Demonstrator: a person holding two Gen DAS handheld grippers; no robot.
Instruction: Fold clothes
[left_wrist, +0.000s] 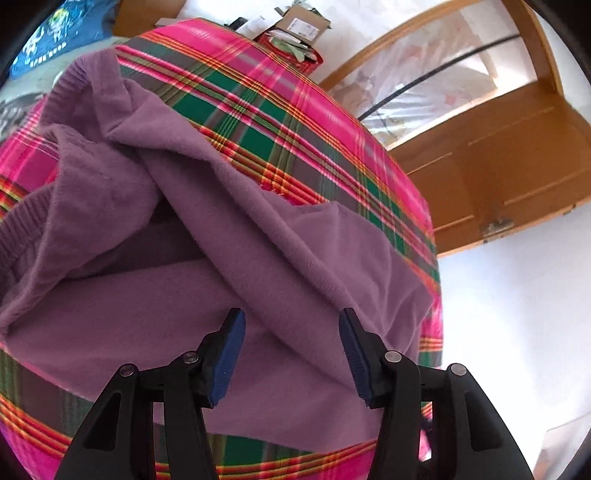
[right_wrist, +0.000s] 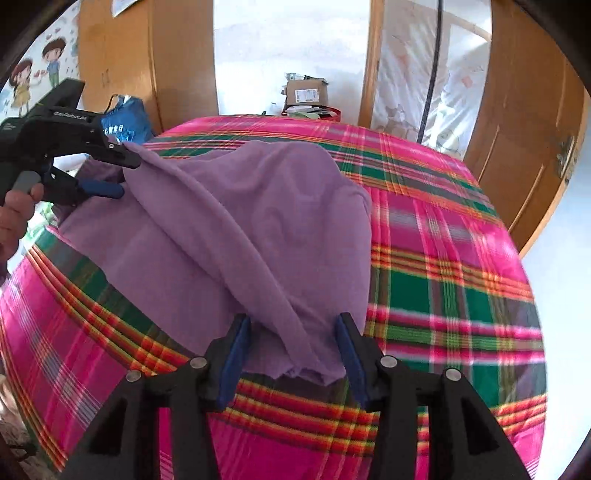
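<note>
A: Where is the garment right now?

B: The purple fleece top lies rumpled on the surface, which wears a pink and green plaid cloth. One lower corner reaches toward the near edge, and its ribbed hem is bunched up on the far left side in the left wrist view.

A: And the tongs, are they holding it?

B: Neither pair is. The right tongs stand open, blue pads apart, with the near corner of the fleece lying between them but not pinched. The left tongs are open too, straddling a raised fold of the fabric without pressing on it. From the right wrist view you can see the left tongs at the far left edge of the top, with a hand on the handle.

A: Why set up like that?

B: I'd judge each pair is lined up over its own edge, one at either end of the same side, so the cloth can be lifted evenly and laid flat before any fold. The top is too creased to fold as it lies.

A: Anything else around?

B: Behind the surface, a cardboard box, a blue bag, and wooden doors. All well apart from the work.
</note>
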